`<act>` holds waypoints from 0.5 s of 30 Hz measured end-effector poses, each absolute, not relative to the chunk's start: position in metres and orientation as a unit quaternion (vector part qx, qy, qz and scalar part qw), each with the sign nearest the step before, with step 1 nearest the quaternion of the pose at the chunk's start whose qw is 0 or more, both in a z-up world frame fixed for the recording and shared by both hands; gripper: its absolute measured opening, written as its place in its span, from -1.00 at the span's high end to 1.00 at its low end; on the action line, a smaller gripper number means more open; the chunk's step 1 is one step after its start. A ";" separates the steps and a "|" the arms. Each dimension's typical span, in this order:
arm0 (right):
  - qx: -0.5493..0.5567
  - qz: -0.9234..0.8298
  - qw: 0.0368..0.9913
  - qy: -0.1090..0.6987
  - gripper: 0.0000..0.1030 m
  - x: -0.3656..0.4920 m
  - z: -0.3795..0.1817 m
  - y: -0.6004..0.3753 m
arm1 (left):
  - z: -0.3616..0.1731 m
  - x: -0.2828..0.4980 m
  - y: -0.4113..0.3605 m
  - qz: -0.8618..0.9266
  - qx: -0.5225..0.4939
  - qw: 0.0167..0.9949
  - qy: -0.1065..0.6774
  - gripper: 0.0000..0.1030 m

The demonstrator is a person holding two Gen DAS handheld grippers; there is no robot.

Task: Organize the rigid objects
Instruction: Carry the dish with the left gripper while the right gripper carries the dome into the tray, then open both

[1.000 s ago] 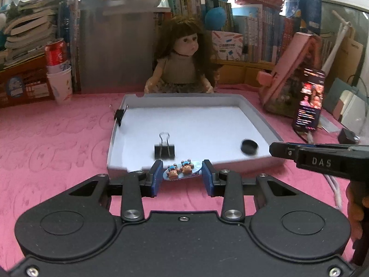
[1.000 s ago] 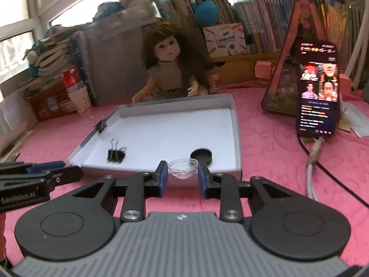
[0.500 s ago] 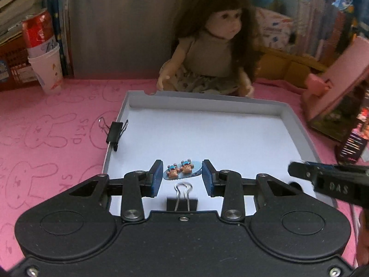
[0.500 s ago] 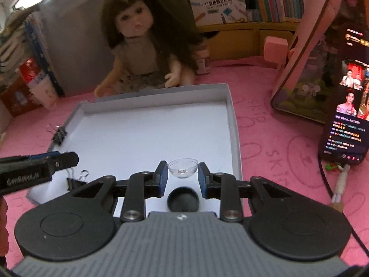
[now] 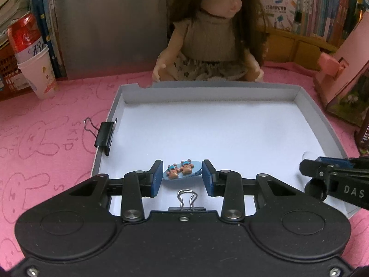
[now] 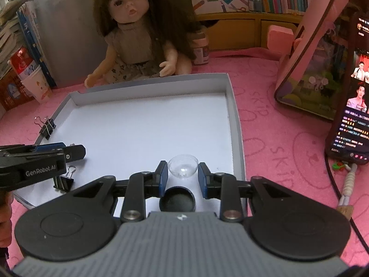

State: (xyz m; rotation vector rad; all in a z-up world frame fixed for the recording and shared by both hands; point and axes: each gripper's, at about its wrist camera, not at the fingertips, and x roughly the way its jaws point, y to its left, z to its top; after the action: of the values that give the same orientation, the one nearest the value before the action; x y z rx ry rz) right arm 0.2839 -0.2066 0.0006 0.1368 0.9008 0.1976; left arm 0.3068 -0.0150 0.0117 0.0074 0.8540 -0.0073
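Note:
My left gripper (image 5: 182,175) is shut on a blue hair clip (image 5: 182,170) with two small bears, held over the near part of the white tray (image 5: 230,85). My right gripper (image 6: 182,173) is shut on a clear plastic dome (image 6: 183,166), held over the tray's near right corner (image 6: 237,138). A black round cap (image 6: 177,199) lies in the tray just under the right gripper. A black binder clip (image 5: 186,198) lies in the tray under the left gripper; it also shows in the right wrist view (image 6: 63,181). Another binder clip (image 5: 103,136) is clamped on the tray's left wall.
A doll (image 5: 214,34) sits right behind the tray. A paper cup with a red can (image 5: 37,69) stands at the back left. A pink stand (image 6: 311,64) and a lit phone (image 6: 355,97) with its cable are on the right. Books line the back.
Both grippers have moved forward over the tray with their objects still held. The loose binder clip and the black cap now lie under the grippers.

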 end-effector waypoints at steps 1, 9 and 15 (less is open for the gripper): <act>0.064 0.095 0.894 0.434 0.27 0.284 0.000 -0.206 | 0.010 0.307 -0.015 -0.003 0.004 0.909 0.416 0.33; 0.047 0.099 0.898 0.426 0.25 0.279 0.000 -0.203 | 0.007 0.300 -0.017 -0.003 0.034 0.914 0.405 0.32; 0.046 0.099 0.904 0.413 -0.35 0.274 0.004 -0.202 | 0.013 0.294 -0.015 -0.003 0.034 0.917 0.398 -0.01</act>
State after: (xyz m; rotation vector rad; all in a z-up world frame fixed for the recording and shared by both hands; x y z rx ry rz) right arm 0.2742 -0.2016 0.0041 0.0951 0.8542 0.2052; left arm 0.2937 -0.0147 0.0126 0.0707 0.8195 -0.0070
